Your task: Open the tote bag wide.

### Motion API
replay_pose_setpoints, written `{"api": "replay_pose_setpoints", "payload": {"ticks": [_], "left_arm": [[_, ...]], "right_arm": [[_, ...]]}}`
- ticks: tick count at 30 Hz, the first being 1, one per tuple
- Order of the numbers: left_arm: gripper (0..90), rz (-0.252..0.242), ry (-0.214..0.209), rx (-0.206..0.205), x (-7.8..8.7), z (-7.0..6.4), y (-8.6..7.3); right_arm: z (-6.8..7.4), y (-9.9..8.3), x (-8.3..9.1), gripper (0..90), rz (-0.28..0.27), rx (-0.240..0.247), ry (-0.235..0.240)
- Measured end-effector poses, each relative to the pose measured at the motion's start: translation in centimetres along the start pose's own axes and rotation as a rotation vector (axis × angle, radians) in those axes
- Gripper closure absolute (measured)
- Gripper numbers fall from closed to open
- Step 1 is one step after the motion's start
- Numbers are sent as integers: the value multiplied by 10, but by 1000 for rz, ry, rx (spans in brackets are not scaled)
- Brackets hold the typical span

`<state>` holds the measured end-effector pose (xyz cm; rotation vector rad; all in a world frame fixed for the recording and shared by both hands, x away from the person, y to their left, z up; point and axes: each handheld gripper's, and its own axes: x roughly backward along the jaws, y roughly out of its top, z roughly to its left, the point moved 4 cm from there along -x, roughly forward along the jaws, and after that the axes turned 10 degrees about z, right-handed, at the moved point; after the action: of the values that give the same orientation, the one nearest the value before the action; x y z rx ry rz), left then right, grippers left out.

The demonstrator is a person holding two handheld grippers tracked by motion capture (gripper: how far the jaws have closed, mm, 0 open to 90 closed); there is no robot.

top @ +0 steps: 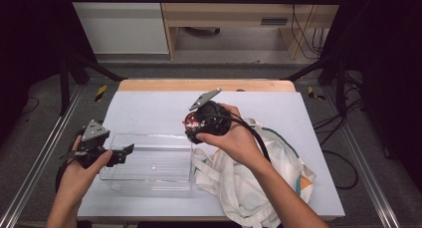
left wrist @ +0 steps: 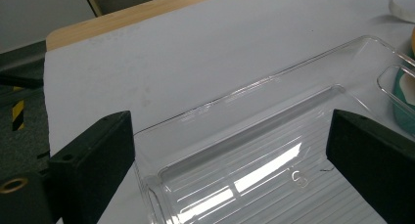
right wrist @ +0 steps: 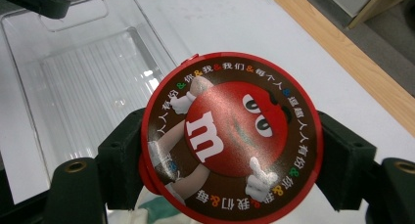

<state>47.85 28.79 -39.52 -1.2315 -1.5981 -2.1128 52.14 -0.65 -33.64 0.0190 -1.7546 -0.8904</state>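
A round red candy tub (right wrist: 230,136) with a red cartoon figure and a white "m" on its lid sits between the jaws of my right gripper (right wrist: 230,155), which is shut on it. In the high view that gripper (top: 196,126) holds the tub (top: 191,121) in the air just beyond the right end of a clear plastic tray (top: 149,180). My left gripper (top: 128,152) is at the tray's left end. Its jaws stand wide apart over the tray's rim (left wrist: 274,79), with nothing between them.
A white cloth bag (top: 249,188) with teal and orange patches lies crumpled at the front right, under my right forearm. The table top is covered by a white sheet (top: 149,108), with a wooden edge (top: 204,85) at the far side. The tray is empty.
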Motion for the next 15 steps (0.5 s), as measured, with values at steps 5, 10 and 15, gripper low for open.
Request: {"api": "replay_pose_setpoints", "payload": {"ticks": [5,10,15], "left_arm": [[45,0,0,-6,0,0,0],[45,-2,3,-6,1,1,0],[45,-11,6,-3,2,2,0]], "right_arm": [[4,3,-8,260,-1,18,16],[6,5,-13,260,0,26,25],[10,7,-19,261,9,32,28]]}}
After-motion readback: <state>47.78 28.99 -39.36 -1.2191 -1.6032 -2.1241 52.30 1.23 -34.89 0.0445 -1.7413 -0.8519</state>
